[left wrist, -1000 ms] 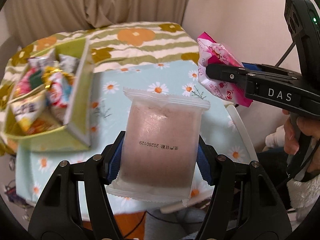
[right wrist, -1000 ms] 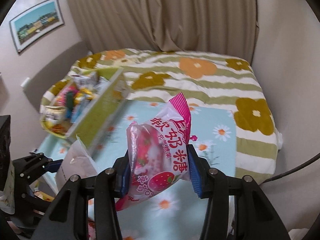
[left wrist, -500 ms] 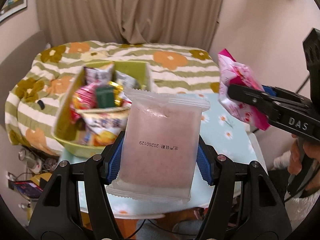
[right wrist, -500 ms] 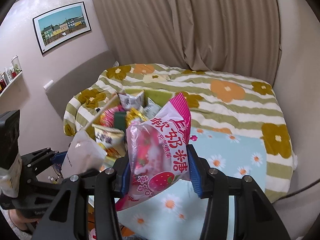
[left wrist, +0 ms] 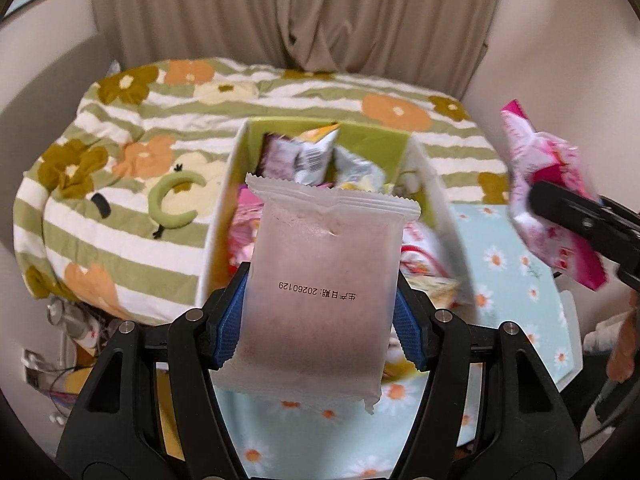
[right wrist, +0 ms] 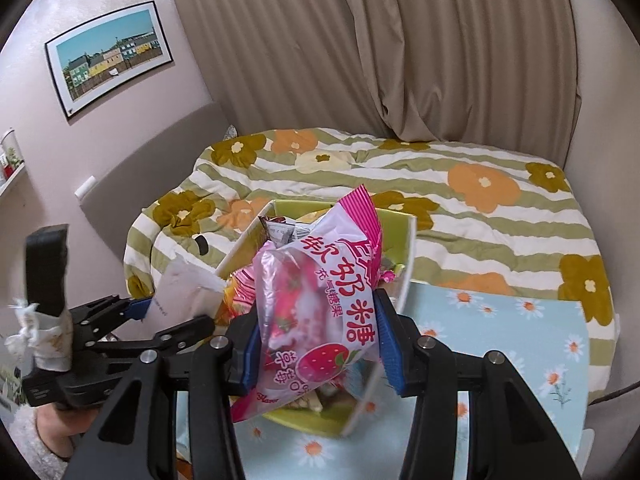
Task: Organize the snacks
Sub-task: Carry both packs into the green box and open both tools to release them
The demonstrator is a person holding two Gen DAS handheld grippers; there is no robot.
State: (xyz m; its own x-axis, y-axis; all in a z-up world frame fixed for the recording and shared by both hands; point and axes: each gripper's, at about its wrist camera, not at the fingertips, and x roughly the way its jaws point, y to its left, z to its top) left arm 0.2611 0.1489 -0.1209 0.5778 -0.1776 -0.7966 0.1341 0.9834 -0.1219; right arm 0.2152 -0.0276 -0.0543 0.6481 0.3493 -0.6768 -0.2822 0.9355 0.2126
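Observation:
My left gripper (left wrist: 320, 324) is shut on a frosted translucent snack packet (left wrist: 324, 292) with a printed date, held upright in front of the green snack box (left wrist: 372, 136). My right gripper (right wrist: 316, 340) is shut on a pink strawberry candy bag (right wrist: 320, 300), held above the same green box (right wrist: 400, 280). The box holds several wrapped snacks (left wrist: 316, 156). In the left wrist view the right gripper (left wrist: 580, 220) and its pink bag (left wrist: 548, 200) hover at the right of the box. In the right wrist view the left gripper (right wrist: 160, 316) and its packet (right wrist: 184, 292) are at the left.
The box stands on a light blue daisy tablecloth (left wrist: 516, 280) on a small table. Behind it lies a bed with a green striped floral blanket (right wrist: 480, 192). Beige curtains (right wrist: 400, 40) hang at the back. Clutter and cables (left wrist: 68, 320) lie on the floor at the left.
Both grippers have swung left with their packets; the green box has shifted from the left of the views to directly behind each held packet.

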